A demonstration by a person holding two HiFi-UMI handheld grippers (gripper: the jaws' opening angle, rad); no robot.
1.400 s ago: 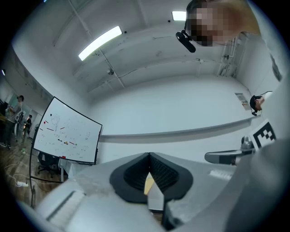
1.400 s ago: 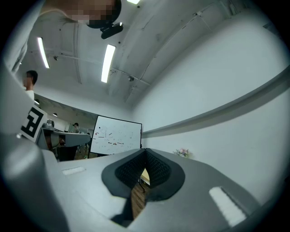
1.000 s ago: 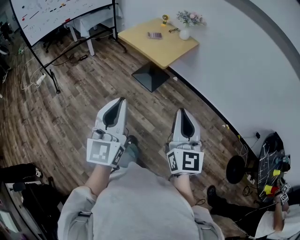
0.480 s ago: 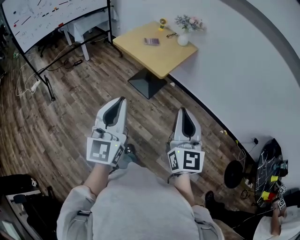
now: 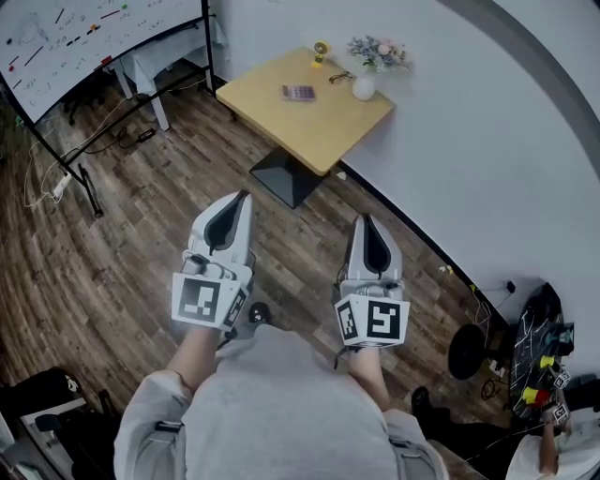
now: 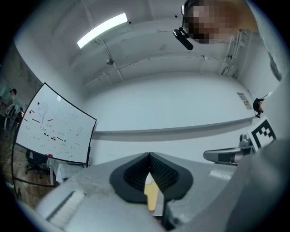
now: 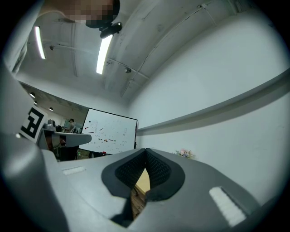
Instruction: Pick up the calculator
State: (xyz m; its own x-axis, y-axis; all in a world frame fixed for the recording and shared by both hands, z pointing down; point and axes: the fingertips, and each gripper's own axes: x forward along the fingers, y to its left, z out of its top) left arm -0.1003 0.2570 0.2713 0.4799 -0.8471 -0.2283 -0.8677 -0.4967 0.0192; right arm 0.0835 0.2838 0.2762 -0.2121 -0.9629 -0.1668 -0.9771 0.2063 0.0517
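Observation:
The calculator [image 5: 298,92], small and dark, lies flat on a yellow square table [image 5: 319,117] at the top of the head view, far ahead of both grippers. My left gripper [image 5: 243,198] and right gripper [image 5: 364,220] are held side by side in front of my body, over the wooden floor, pointing toward the table. Both are shut with nothing in them. In the left gripper view the left gripper's [image 6: 149,156] tips meet, and a sliver of the yellow table shows behind them. The right gripper [image 7: 145,150] also has its tips together in its own view.
On the table stand a white vase of flowers [image 5: 366,84], a pair of glasses [image 5: 339,77] and a small yellow object [image 5: 321,47]. A whiteboard on a stand [image 5: 84,28] is at the upper left. A curved white wall [image 5: 487,169] runs along the right, with cables and gear [image 5: 539,347] at its foot.
The table and calculator have drifted slightly down and left in the head view as I walk toward them. Both grippers keep their pose and stay shut.

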